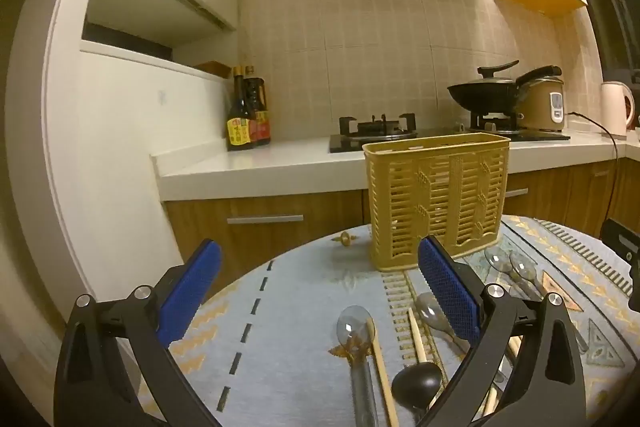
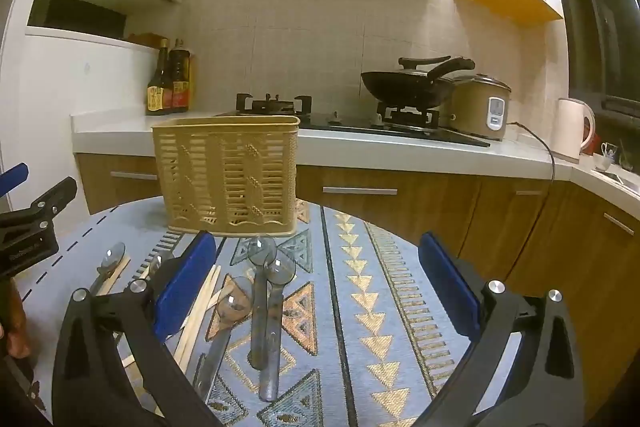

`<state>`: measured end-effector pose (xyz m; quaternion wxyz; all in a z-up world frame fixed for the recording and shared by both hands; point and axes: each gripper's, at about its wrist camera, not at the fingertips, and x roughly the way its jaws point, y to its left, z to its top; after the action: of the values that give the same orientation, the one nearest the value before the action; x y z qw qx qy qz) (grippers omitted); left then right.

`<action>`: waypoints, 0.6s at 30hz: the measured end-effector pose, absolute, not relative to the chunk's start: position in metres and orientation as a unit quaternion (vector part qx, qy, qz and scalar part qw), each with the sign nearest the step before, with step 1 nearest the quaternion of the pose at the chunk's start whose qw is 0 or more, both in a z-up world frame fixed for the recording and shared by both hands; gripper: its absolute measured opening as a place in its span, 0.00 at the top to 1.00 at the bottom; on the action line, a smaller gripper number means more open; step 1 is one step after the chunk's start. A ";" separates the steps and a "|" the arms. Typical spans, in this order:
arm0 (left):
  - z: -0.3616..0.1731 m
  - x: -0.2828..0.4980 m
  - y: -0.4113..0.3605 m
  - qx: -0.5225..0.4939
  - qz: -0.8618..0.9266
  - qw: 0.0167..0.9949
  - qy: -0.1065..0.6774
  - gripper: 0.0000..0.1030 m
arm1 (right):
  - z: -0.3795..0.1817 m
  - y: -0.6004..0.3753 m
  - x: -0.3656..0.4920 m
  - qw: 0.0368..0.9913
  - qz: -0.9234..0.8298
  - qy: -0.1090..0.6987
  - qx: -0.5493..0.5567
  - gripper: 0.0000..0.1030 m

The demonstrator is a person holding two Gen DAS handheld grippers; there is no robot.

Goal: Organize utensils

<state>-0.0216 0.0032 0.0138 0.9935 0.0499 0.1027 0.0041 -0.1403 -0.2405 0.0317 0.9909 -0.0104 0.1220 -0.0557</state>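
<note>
A tan slotted plastic utensil basket point(image 1: 436, 199) stands upright at the far side of the round table; it also shows in the right wrist view point(image 2: 228, 175). Several clear plastic spoons point(image 2: 264, 303), wooden chopsticks point(image 2: 200, 311) and a black ladle point(image 1: 416, 383) lie loose on the cloth in front of it. My left gripper point(image 1: 320, 283) is open and empty above the spoons point(image 1: 356, 331) and chopsticks point(image 1: 380, 367). My right gripper point(image 2: 320, 275) is open and empty, hovering over the cloth right of the spoons. The left gripper shows at the right wrist view's left edge point(image 2: 28, 211).
The table carries a blue patterned cloth point(image 2: 360, 307). Behind it runs a white counter point(image 1: 260, 163) with sauce bottles point(image 1: 248, 115), a gas hob with a black wok point(image 2: 408, 87), a rice cooker point(image 2: 480, 107) and a white kettle point(image 2: 572, 127).
</note>
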 end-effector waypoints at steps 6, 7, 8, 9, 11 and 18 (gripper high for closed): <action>0.010 -0.019 0.004 0.045 0.000 0.993 0.109 0.07 | 0.019 -0.241 -0.088 0.990 -0.057 0.127 -0.008 0.06; 0.010 -0.019 0.004 0.045 0.000 0.993 0.109 0.07 | 0.018 -0.241 -0.086 0.990 -0.057 0.127 -0.008 0.06; 0.010 -0.019 0.005 0.043 0.000 0.993 0.110 0.07 | 0.018 -0.241 -0.085 0.990 -0.057 0.128 -0.008 0.06; 0.010 -0.018 0.005 0.041 -0.001 0.993 0.111 0.07 | 0.018 -0.240 -0.083 0.990 -0.058 0.128 -0.008 0.06; 0.010 -0.018 0.006 0.038 -0.002 0.993 0.112 0.07 | 0.017 -0.240 -0.082 0.990 -0.060 0.129 -0.008 0.06; 0.009 -0.016 0.005 0.034 -0.001 0.993 0.114 0.07 | 0.015 -0.241 -0.082 0.989 -0.061 0.132 -0.006 0.06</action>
<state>-0.0164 0.0052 0.0087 0.9929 0.0339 0.1136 -0.0012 -0.0817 -0.2414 0.0153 0.9894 -0.0060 0.1318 -0.0606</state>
